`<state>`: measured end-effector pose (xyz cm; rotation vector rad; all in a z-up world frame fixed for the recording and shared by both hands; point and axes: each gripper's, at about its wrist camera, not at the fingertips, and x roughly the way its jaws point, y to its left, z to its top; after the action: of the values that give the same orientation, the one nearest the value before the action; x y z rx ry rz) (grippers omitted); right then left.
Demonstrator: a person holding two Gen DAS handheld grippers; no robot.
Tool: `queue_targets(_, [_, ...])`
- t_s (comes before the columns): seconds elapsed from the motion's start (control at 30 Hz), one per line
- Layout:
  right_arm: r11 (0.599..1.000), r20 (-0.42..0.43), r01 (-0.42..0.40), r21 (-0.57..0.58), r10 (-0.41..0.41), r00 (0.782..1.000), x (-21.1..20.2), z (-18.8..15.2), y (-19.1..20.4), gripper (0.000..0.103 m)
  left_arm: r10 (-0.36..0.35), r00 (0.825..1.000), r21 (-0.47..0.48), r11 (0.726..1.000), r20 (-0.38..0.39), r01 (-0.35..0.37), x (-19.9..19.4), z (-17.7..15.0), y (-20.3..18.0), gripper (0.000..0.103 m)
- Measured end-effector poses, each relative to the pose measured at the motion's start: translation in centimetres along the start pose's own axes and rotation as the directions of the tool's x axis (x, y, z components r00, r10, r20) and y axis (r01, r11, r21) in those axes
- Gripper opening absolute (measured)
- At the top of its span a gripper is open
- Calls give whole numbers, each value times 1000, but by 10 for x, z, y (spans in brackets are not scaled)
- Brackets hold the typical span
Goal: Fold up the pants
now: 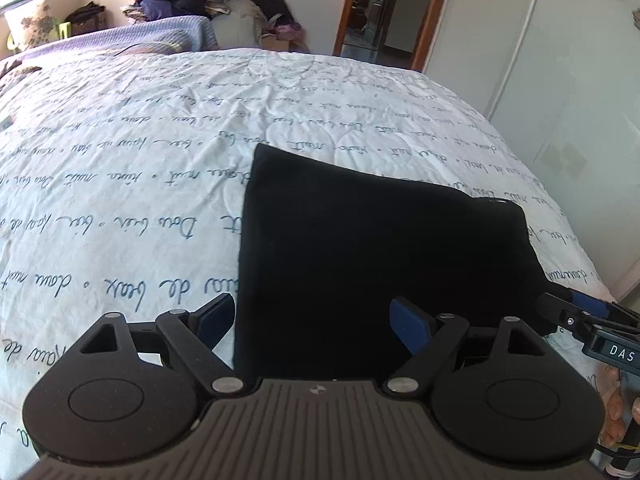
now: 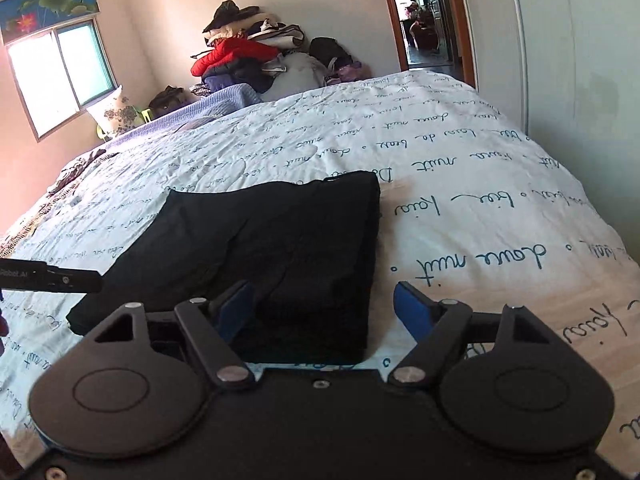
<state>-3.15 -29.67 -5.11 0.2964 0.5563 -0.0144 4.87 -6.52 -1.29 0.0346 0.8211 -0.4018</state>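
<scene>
The black pants [image 1: 372, 248] lie folded into a flat, roughly square stack on the white bedspread with blue script [image 1: 120, 184]. My left gripper [image 1: 314, 318] is open and empty, its blue pads just above the stack's near left edge. The pants also show in the right wrist view [image 2: 280, 240], where my right gripper [image 2: 326, 308] is open and empty over the stack's near right corner. The right gripper's tip shows at the far right of the left wrist view [image 1: 576, 308]. The left gripper's tip [image 2: 76, 282] shows at the left edge of the right wrist view.
A heap of clothes with a red jacket [image 2: 236, 56] and a purple blanket [image 1: 160, 34] lie at the bed's far end. A white wardrobe [image 1: 560, 80] runs along the right side. An open doorway [image 2: 424, 24] is at the back. A window [image 2: 60, 72] is on the left.
</scene>
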Motion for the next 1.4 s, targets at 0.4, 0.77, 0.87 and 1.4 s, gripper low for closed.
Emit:
queue_targets(0.4, [984,-2,-47,-173,48,999,-2,6,3,35,-45,999,143,989,-17,47,31,7,-71,86])
queue_targets(0.77, [966,-16,39,-257,-44,999,-14,-6,3,2,-34,999,167,985,-36,40,44,8,-86,87])
queue_targets(0.87, [961,-41,62,-269,-76,996,-3,-11,4,3,-31,998,184,982,-47,40,49,7,-92,86])
queue_targets(1.4, [946,-40,-214,244,230,972,94,68,-72,33,37,999,291,955,37,-46,62,2,-116,90])
